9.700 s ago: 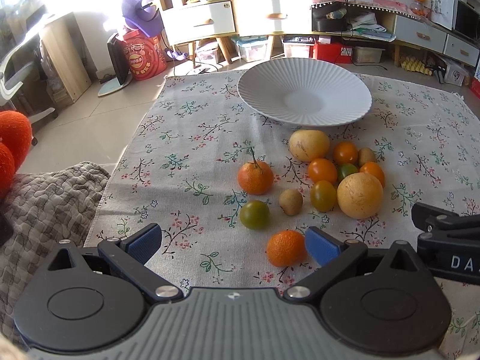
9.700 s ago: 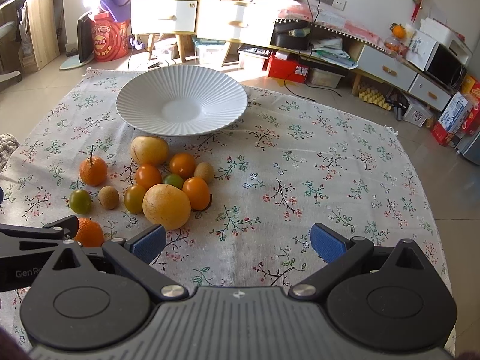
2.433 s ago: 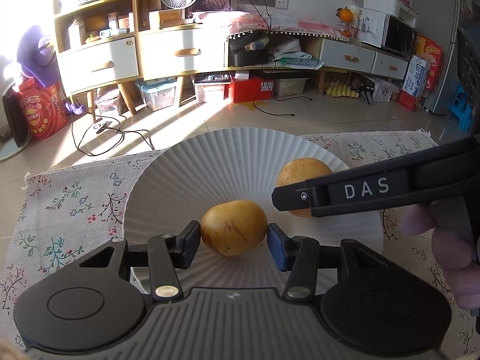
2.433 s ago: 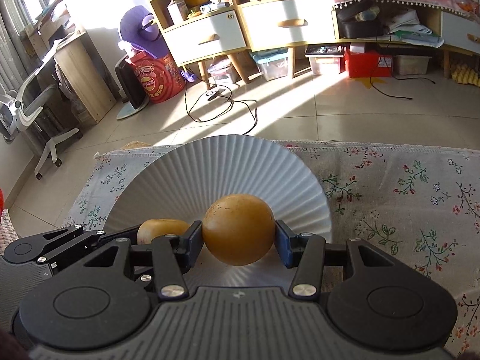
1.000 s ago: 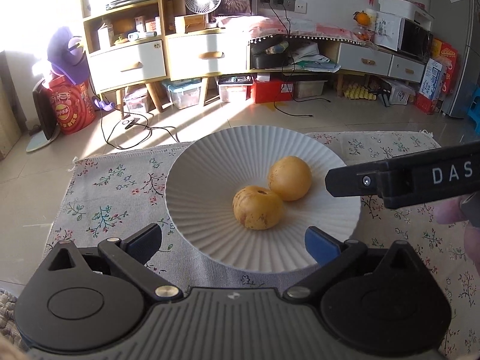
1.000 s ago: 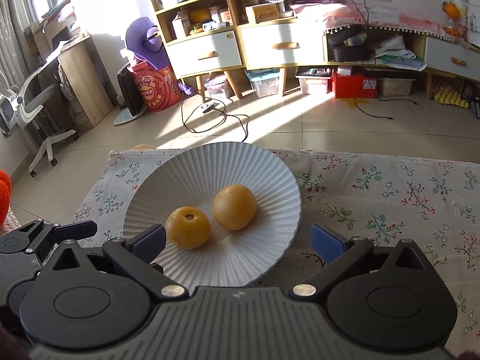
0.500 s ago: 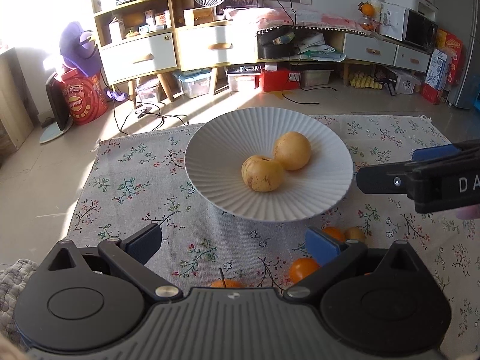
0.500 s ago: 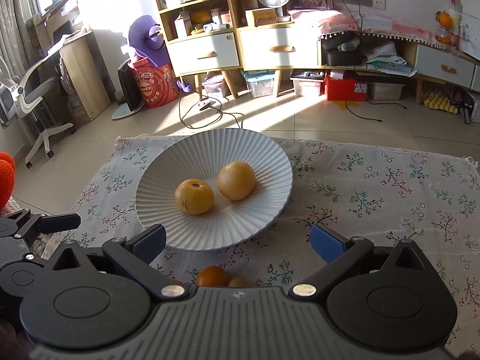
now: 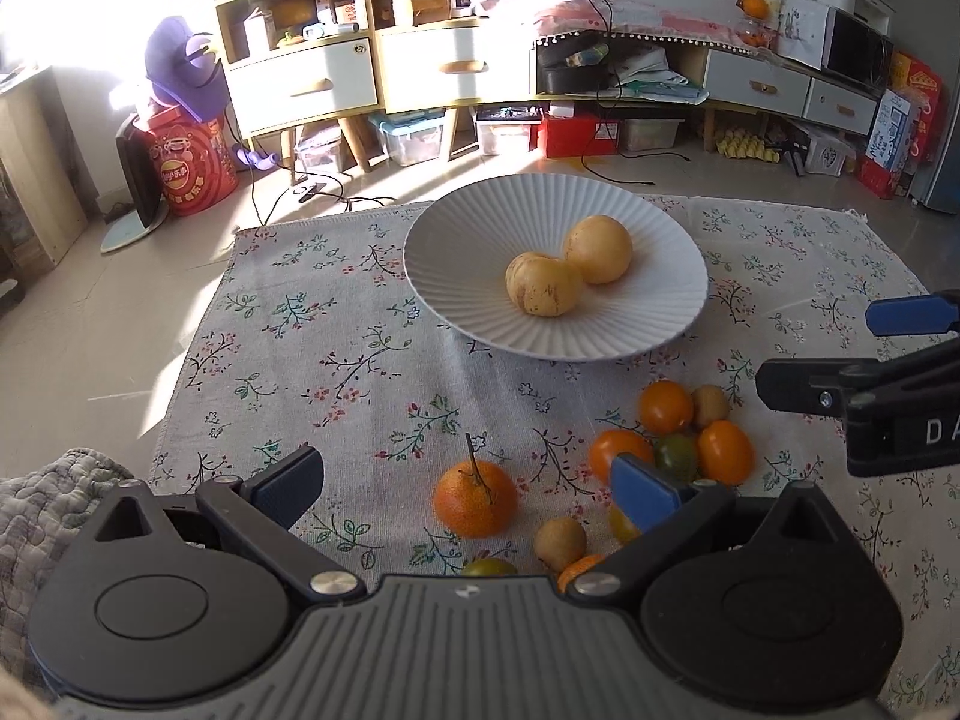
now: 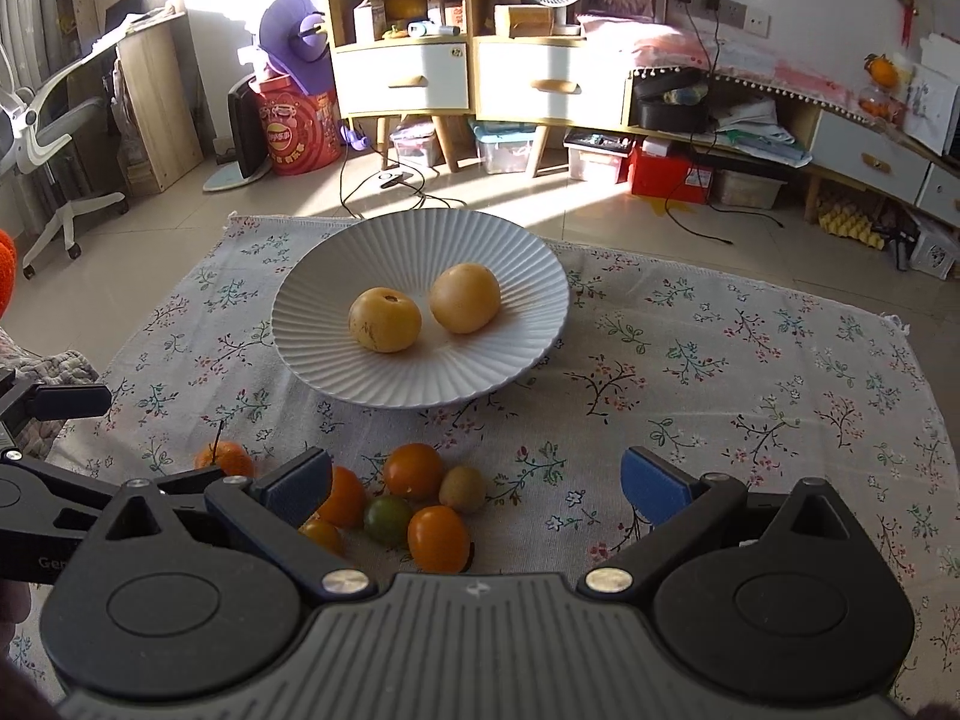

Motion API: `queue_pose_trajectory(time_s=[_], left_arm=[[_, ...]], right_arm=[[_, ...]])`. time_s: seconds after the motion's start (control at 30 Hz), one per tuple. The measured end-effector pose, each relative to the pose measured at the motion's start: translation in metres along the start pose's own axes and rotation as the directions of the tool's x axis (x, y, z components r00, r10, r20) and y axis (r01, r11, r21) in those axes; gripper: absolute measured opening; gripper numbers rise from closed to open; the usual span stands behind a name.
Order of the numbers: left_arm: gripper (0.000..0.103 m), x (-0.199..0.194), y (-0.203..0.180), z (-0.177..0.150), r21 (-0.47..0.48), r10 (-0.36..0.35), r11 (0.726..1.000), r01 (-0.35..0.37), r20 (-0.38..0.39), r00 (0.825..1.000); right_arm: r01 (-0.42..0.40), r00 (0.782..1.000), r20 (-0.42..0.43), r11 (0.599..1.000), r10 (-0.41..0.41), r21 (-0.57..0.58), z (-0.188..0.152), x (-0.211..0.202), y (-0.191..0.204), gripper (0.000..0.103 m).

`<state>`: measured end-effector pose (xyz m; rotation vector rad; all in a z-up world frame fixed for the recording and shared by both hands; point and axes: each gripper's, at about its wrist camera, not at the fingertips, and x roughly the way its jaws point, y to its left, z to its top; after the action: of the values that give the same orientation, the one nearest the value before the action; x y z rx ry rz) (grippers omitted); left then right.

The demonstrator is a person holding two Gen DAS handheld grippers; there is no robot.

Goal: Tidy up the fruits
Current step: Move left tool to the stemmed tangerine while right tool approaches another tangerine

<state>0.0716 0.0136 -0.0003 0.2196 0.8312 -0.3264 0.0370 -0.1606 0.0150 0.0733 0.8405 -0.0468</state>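
Note:
A white ribbed plate point(image 9: 456, 276) point(image 10: 312, 324) on the floral cloth holds two large yellow fruits point(image 9: 543, 284) point(image 10: 384, 320), side by side. Nearer to me lies a loose cluster: a stemmed mandarin point(image 9: 476, 498) point(image 10: 225, 458), orange tomatoes point(image 9: 665, 407) point(image 10: 438, 537), a green tomato point(image 10: 387, 518) and kiwis point(image 9: 560, 542) point(image 10: 462, 489). My left gripper point(image 9: 465, 483) is open and empty, with the mandarin between its spread fingers. My right gripper point(image 10: 477, 486) is open and empty above the tomato cluster; it also shows in the left wrist view as black arms with a blue pad point(image 9: 906, 315).
The floral cloth point(image 9: 336, 360) point(image 10: 750, 372) lies on a tiled floor. A grey quilted blanket point(image 9: 54, 492) sits at its near left edge. Cabinets, storage boxes, cables and a red drum point(image 10: 297, 132) stand beyond the cloth's far edge.
Both grippers set the two yellow fruits on the plate, opened, and drew back toward me, so the small fruit cluster has come into view below the plate.

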Motion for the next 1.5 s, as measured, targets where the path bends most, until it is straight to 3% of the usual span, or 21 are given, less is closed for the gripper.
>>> queue_pose_trajectory(time_s=[0.57,1.1,1.5], left_arm=[[0.102,-0.005,0.017,-0.024,-0.008,0.050,0.999,-0.050,-0.045,0.998],[0.102,0.005,0.034,-0.042,-0.009,0.043,0.999,-0.044,-0.098,0.994],[0.100,0.015,0.032,-0.032,-0.007,-0.026,1.000,0.026,0.026,0.999]], right_arm=[[0.004,0.997,-0.079,1.000,-0.005,-0.018,-0.034,-0.001,0.016,0.102],[-0.001,0.998,-0.063,0.993,-0.006,-0.117,-0.055,0.002,0.043,0.102],[-0.085,0.996,-0.034,0.979,0.080,-0.186,-0.071,0.006,0.065,0.102]])
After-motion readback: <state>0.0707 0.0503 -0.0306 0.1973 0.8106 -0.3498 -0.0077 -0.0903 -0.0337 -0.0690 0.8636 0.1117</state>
